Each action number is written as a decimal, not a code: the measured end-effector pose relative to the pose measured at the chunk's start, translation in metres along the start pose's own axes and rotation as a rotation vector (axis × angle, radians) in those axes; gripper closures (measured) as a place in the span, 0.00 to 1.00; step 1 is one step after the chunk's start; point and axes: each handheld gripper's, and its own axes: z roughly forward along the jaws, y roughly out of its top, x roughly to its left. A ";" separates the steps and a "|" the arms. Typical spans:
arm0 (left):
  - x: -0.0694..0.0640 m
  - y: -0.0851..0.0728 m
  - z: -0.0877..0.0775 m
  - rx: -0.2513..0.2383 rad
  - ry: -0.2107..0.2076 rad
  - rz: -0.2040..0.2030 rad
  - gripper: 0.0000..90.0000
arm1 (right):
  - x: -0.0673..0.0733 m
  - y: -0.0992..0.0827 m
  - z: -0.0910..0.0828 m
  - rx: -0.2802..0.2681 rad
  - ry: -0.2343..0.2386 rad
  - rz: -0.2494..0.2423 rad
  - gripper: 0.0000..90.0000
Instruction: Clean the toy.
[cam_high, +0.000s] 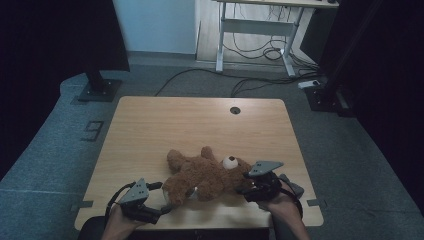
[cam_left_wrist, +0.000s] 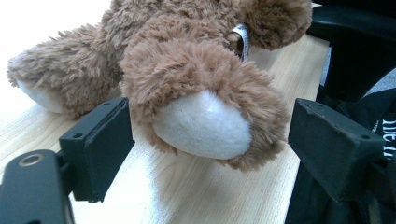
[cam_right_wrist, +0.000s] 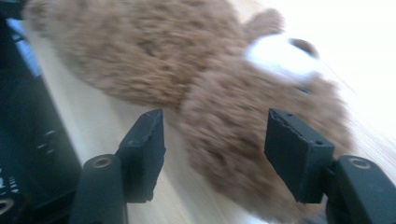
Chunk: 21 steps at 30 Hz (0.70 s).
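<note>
A brown teddy bear (cam_high: 202, 177) lies on its back near the front edge of the wooden table (cam_high: 175, 125), head to the right. My left gripper (cam_high: 164, 205) is at the bear's left end. In the left gripper view it (cam_left_wrist: 212, 149) stands open, its jaws on either side of a cream-soled foot (cam_left_wrist: 205, 126) and not pressing on it. My right gripper (cam_high: 245, 184) is at the bear's head. In the blurred right gripper view it (cam_right_wrist: 219, 154) is open too, with the fuzzy head (cam_right_wrist: 261, 140) between and just beyond its jaws.
A round cable hole (cam_high: 235, 110) sits near the table's far edge. Both hands are at the table's front edge. On the floor beyond stand a dark stand base (cam_high: 99, 90) at the left and a white-legged desk (cam_high: 260, 30) with loose cables.
</note>
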 end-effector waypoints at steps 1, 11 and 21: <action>0.000 0.000 0.001 0.002 -0.002 -0.003 0.14 | 0.003 0.002 0.003 0.002 0.014 -0.012 0.40; 0.005 0.007 0.010 -0.007 -0.023 -0.023 0.25 | 0.032 0.012 0.043 0.019 0.164 -0.103 0.32; 0.012 0.015 0.009 -0.026 -0.066 -0.080 0.48 | 0.045 0.025 0.062 -0.014 0.104 -0.190 0.41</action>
